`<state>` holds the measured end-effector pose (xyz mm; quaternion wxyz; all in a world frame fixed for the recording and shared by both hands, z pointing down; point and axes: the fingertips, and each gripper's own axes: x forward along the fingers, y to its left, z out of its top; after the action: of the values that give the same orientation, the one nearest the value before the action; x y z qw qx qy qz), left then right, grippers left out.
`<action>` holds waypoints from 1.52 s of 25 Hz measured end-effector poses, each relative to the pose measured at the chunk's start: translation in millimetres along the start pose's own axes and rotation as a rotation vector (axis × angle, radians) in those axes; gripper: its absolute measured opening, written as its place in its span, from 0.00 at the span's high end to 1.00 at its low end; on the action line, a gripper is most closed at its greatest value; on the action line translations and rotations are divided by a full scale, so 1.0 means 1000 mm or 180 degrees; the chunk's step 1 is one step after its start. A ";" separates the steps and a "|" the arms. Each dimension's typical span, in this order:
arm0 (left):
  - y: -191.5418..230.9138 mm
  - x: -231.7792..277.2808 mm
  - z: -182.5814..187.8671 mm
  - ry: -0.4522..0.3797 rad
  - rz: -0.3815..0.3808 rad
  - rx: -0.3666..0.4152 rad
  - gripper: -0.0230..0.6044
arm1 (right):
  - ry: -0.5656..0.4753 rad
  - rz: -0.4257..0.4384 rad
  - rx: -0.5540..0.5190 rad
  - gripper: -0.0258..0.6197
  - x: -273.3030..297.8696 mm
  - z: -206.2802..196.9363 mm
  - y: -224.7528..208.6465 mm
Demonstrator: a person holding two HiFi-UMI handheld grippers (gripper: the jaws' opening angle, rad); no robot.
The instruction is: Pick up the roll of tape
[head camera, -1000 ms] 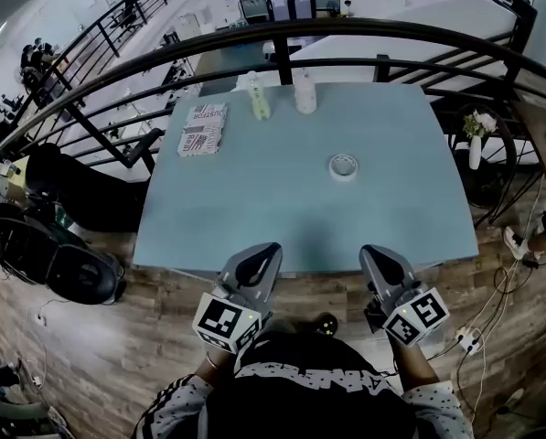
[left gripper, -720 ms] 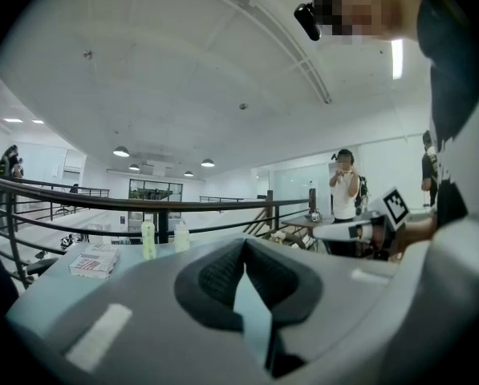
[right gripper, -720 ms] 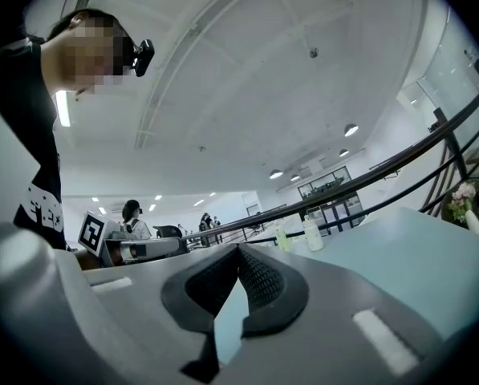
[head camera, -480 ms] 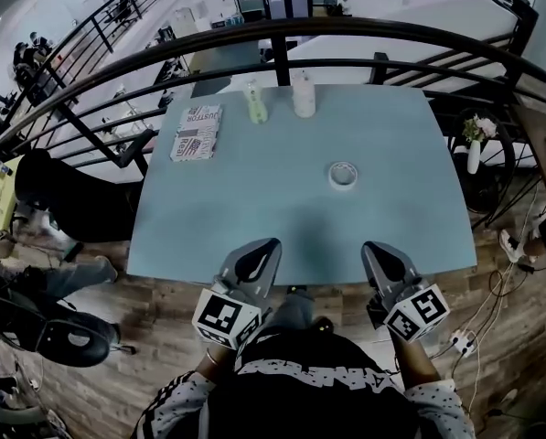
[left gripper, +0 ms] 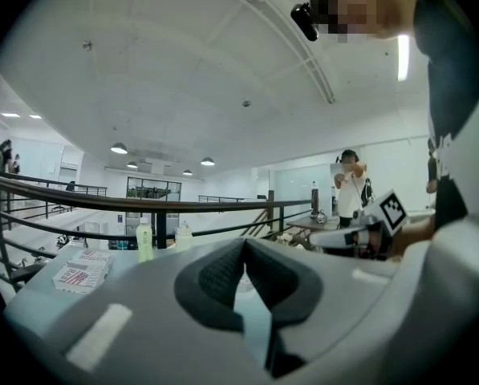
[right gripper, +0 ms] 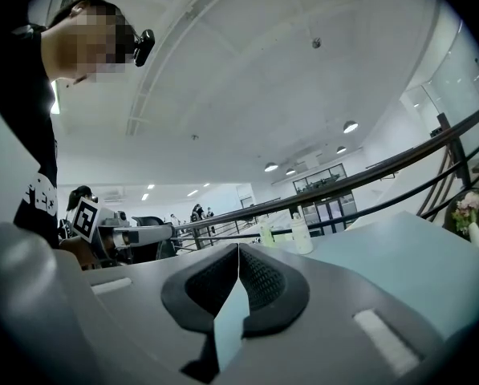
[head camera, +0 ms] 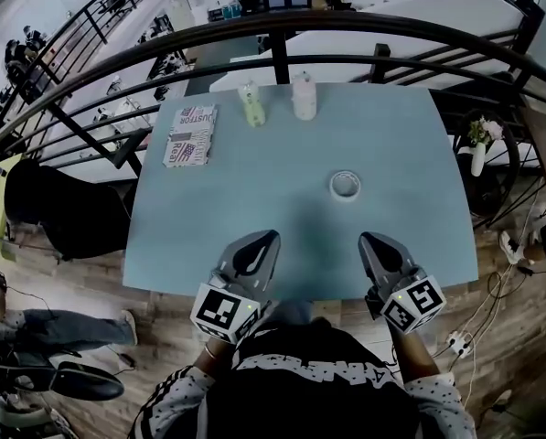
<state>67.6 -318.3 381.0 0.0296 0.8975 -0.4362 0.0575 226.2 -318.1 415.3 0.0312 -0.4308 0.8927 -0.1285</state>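
Blue bench [head camera: 254, 190]: tape [head camera: 345, 186] lies untouched; left gripper [head camera: 265, 239] and right gripper [head camera: 371, 241] short of it, jaws together, empty.

Grey grippers [head camera: 265, 239] [head camera: 369, 241], black white-printed top [head camera: 309, 387]

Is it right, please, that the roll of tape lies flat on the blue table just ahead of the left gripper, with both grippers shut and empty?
Not quite: the roll of tape lies flat on the blue table ahead of the right gripper, not the left gripper, as the head view shows. Both grippers are indeed shut and empty.
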 end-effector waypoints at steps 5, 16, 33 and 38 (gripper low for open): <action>0.016 0.022 -0.001 0.0033 0.0010 -0.0054 0.96 | 0.0126 -0.0021 -0.0041 0.95 0.023 -0.010 -0.022; 0.050 0.061 -0.001 -0.0018 0.0055 -0.0071 0.96 | 0.0434 -0.0087 -0.0251 0.93 0.063 -0.027 -0.062; 0.086 0.082 -0.012 0.0020 0.0113 -0.0127 0.96 | 0.1044 -0.0087 -0.0593 0.84 0.111 -0.071 -0.094; 0.102 0.083 -0.020 0.0056 0.0151 -0.0194 0.96 | 0.1290 -0.0041 -0.0680 0.81 0.129 -0.092 -0.100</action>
<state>37.1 -443.7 412.2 0.0594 0.8851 -0.4586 0.0527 206.1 -459.7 537.4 -0.1954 -0.4028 0.8865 -0.1173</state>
